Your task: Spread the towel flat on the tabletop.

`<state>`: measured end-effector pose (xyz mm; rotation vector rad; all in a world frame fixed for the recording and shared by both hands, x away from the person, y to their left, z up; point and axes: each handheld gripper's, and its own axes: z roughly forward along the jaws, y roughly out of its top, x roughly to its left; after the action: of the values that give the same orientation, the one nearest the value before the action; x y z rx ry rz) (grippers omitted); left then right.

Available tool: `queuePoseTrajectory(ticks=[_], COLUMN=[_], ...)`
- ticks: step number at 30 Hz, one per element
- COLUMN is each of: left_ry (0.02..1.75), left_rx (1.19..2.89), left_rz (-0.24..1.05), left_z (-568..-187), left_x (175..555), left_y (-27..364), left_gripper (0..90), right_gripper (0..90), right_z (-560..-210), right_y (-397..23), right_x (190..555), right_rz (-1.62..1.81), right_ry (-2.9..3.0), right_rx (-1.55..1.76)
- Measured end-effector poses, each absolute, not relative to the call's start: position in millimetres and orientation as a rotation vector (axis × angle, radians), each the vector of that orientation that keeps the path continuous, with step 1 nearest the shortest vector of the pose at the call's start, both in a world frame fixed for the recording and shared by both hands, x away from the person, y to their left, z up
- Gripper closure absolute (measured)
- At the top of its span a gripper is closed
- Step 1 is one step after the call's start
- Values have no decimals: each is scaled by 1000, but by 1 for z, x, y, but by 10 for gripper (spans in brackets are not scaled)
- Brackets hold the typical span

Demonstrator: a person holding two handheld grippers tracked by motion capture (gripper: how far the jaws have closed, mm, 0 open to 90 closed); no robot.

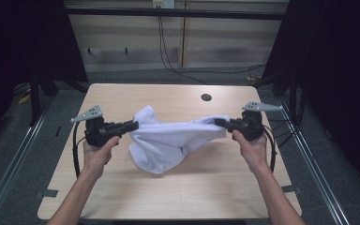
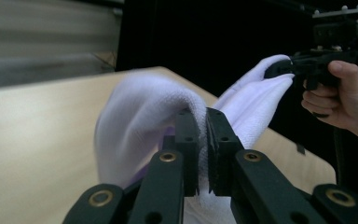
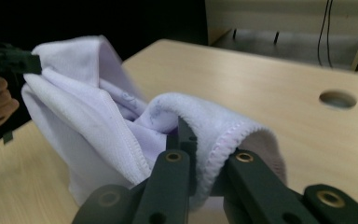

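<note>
White cloth (image 1: pixel 168 138) hanging between two grippers above the table (image 1: pixel 122 197).

The cloth's long axis is running from 9 o'clock to 3 o'clock across the table centre, its slack middle sagging toward 6 o'clock and appearing to touch the tabletop. The left gripper (image 1: pixel 132 125) is clamping the 9 o'clock corner, jaws closed on fabric; the right gripper (image 1: pixel 221 123) is clamping the 3 o'clock corner likewise. Both hands are sitting equally near. No containers are present; a round cable hole (image 1: pixel 206 97) lies at 12 o'clock.

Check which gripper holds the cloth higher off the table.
Hard to separate: left gripper and right gripper both clamp the white cloth at about the same height; the cloth sags between them toward the table.
</note>
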<state>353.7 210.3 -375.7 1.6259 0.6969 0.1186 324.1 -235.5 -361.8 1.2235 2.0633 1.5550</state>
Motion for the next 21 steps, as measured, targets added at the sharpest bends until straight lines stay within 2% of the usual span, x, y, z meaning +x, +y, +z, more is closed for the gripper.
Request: queuePoseTrajectory(ticks=[5,6,7,8,9,16,20,21], left_ry=[688,688,683,683,672,651,604,586], left_rx=[1596,1596,1585,1585,1579,1536,1540,1592], left_rz=[231,231,265,265,310,399,414,417], left_z=[-332,-332,-317,-317,-302,-260,-257,-269], left_x=[369,369,374,374,381,397,386,377], left_y=[209,209,208,208,207,204,204,203], left_gripper=[851,851,851,851,851,850,851,850], right_gripper=[886,886,887,887,887,888,888,889], right_z=[-319,-319,-303,-303,-287,-237,-227,-234], right_y=[-235,-235,-235,-235,-234,-232,-233,-235], right_x=[341,341,349,349,360,395,394,384], right_rz=[1604,1604,1616,1616,1614,1613,1647,1678], right_ry=[1995,1995,1974,1974,1954,1873,1828,1832], right_rx=[1197,1197,1186,1186,1178,1161,1115,1101])
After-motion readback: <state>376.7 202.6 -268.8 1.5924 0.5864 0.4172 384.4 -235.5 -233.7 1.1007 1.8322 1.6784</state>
